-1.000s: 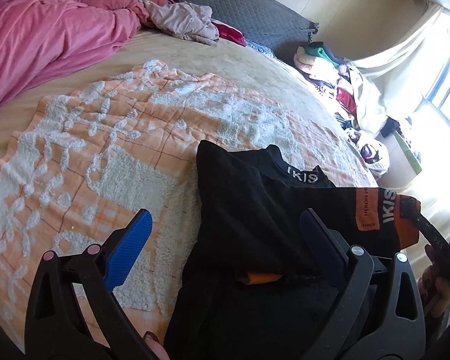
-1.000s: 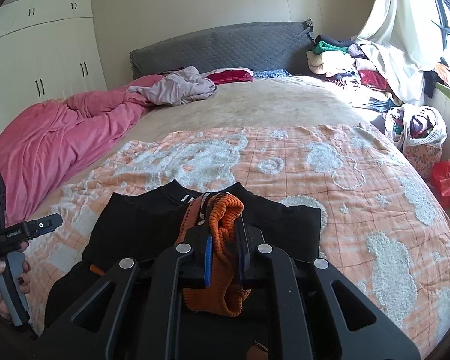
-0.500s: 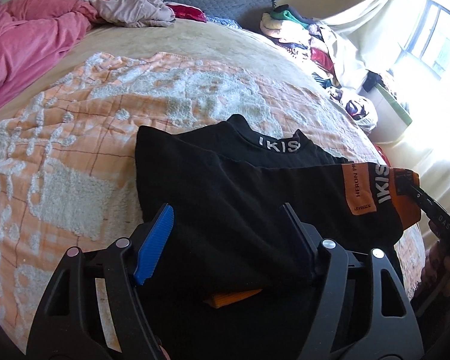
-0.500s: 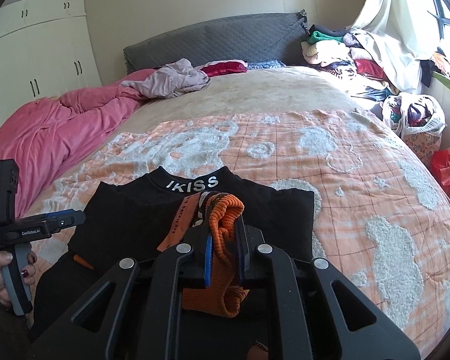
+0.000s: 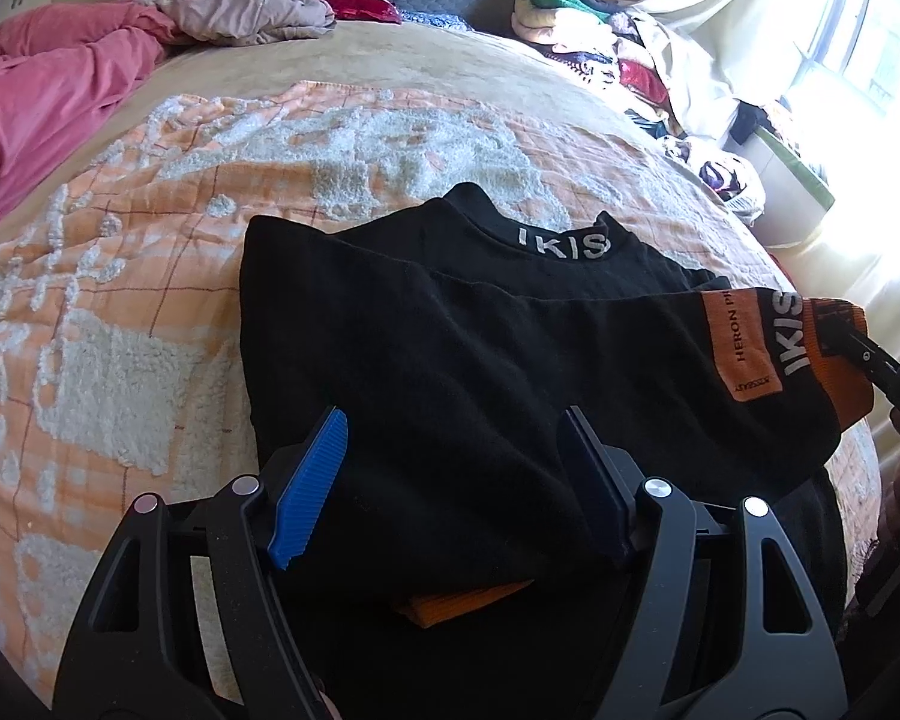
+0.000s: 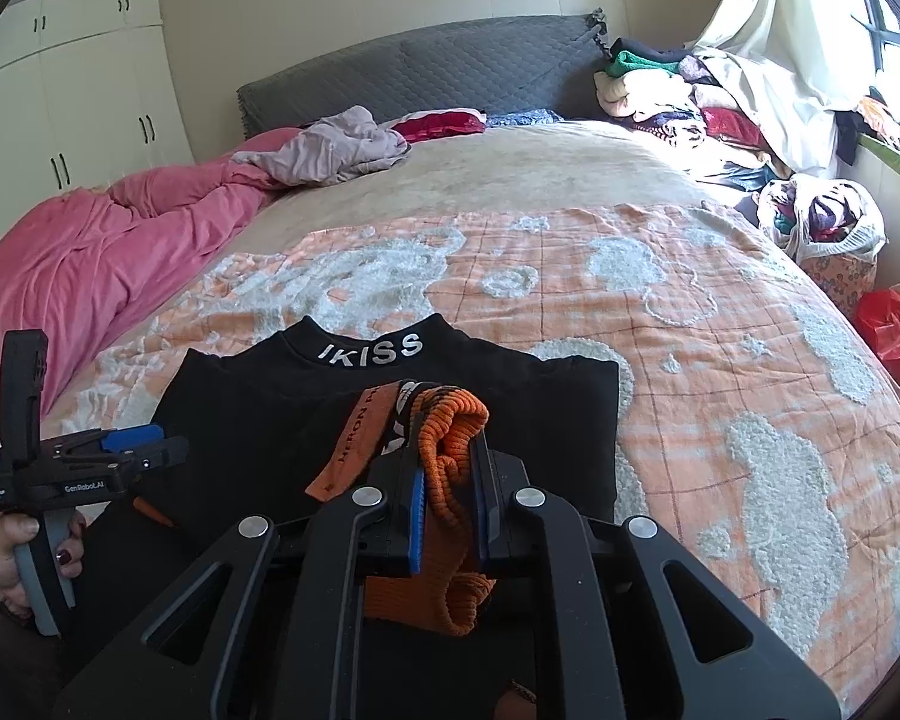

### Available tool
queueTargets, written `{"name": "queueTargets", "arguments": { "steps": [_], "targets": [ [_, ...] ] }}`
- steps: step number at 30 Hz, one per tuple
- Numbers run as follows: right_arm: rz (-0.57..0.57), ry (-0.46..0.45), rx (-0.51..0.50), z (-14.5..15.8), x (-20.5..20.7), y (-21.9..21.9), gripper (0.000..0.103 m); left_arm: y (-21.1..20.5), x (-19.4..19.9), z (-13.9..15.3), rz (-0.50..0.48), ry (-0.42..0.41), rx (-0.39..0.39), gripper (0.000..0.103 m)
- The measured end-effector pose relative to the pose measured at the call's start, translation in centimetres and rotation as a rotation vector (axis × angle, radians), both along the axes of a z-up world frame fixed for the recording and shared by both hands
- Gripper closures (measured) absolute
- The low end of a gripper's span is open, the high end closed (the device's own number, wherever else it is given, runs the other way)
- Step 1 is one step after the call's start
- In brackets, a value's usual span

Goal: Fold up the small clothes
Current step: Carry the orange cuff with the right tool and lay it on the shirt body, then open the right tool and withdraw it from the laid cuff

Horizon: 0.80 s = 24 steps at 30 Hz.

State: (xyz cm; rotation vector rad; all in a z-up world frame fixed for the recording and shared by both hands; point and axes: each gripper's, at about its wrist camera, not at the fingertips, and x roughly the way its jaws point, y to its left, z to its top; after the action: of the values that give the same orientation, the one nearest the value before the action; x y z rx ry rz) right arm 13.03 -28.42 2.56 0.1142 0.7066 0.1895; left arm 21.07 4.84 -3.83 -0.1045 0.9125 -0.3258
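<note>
two grippers work one black sweater (image 5: 450,348) on the orange blanket (image 5: 150,276) — the right gripper (image 6: 447,486) pinches its orange cuff (image 6: 450,432); the left gripper (image 5: 456,468) gapes wide over the folded body.

A home bedroom: a bed (image 6: 510,180) with grey quilted headboard (image 6: 450,72), pink duvet (image 6: 90,252) at left, white wardrobes (image 6: 78,90) far left, heaped clothes (image 6: 678,102) and curtained window (image 6: 894,30) at right.
</note>
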Motion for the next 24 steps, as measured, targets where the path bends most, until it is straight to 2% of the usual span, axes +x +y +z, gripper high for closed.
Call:
{"name": "queueTargets", "arguments": {
  "steps": [6, 13, 19, 21, 24],
  "targets": [
    [-0.057, 0.006, -0.052, -0.2, 0.1, -0.2, 0.088, -0.4, 0.0, -0.5, -0.001, 0.011, 0.029, 0.038],
    [0.027, 0.035, -0.065, -1.1, 0.2, 2.4, 0.085, -0.7, -0.2, -0.9, 0.006, 0.021, 0.049, 0.038],
    [0.141, 0.119, -0.107, -3.4, 1.2, 6.3, 0.074, -0.8, -0.1, -1.3, 0.004, 0.032, 0.070, 0.038],
    [0.135, 0.162, -0.159, -4.5, 1.5, 6.9, 0.061, -0.9, -0.2, -1.3, 0.002, 0.032, 0.078, 0.038],
    [0.117, 0.244, -0.214, -6.5, 1.9, 6.4, 0.057, -0.8, -0.1, -1.3, 0.001, 0.036, 0.072, 0.038]
  ]
}}
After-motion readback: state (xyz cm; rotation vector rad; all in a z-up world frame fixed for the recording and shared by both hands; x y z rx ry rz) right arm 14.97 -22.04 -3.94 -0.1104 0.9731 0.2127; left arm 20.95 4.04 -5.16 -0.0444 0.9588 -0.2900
